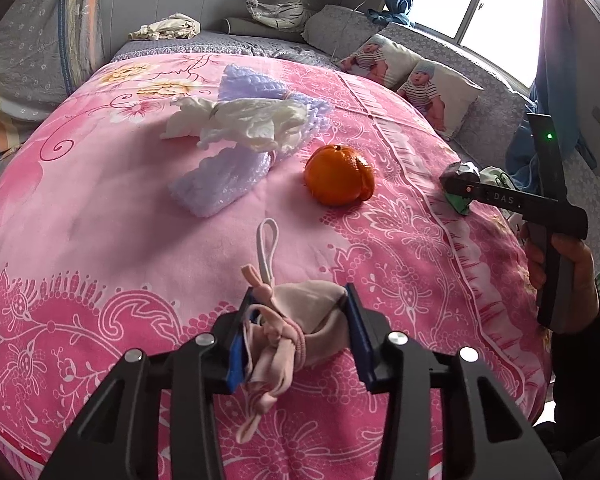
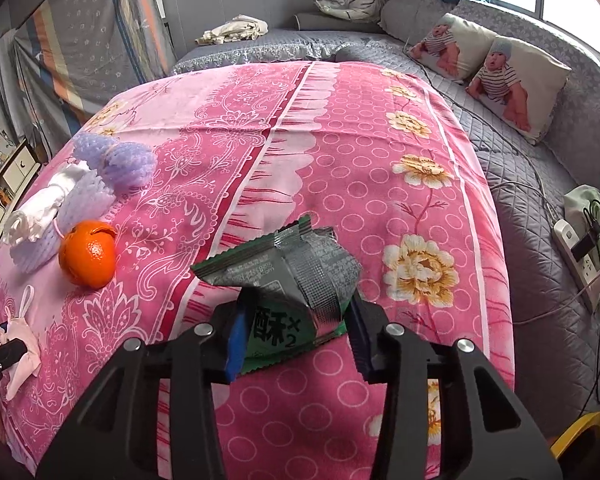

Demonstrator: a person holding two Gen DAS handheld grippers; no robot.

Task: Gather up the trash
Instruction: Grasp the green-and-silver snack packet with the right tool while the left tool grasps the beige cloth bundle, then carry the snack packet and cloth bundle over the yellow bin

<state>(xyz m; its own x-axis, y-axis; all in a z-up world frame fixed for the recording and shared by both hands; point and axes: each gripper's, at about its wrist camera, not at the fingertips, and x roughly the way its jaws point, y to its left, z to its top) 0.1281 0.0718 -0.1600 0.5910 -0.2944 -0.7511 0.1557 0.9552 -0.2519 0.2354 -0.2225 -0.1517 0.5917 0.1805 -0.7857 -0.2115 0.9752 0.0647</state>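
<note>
We have the pink face mask (image 1: 300, 320) bunched between the blue pads of the left claw (image 1: 298, 332), narrowed onto it near the front edge of the bed, on the pink floral bedspread (image 1: 100, 240). The right claw (image 2: 296, 334) is narrowed on the green and silver snack wrapper (image 2: 288, 276), further right on the same bedspread.

Our risks, as we judge them: the mask's loose ear loop (image 1: 267, 248) trails outside the pads and could snag or let the soft fabric slide free when we lift. The wrapper is thin and slick; we grip only its lower end, so it may slip out or crumple.

Still lying well apart from both claws are the orange peel (image 1: 339, 179), the crumpled white tissue (image 1: 244, 124) and the purple foam fruit nets (image 1: 220, 184), which touch one another.

We see no bin or bag for the trash in either view.
</note>
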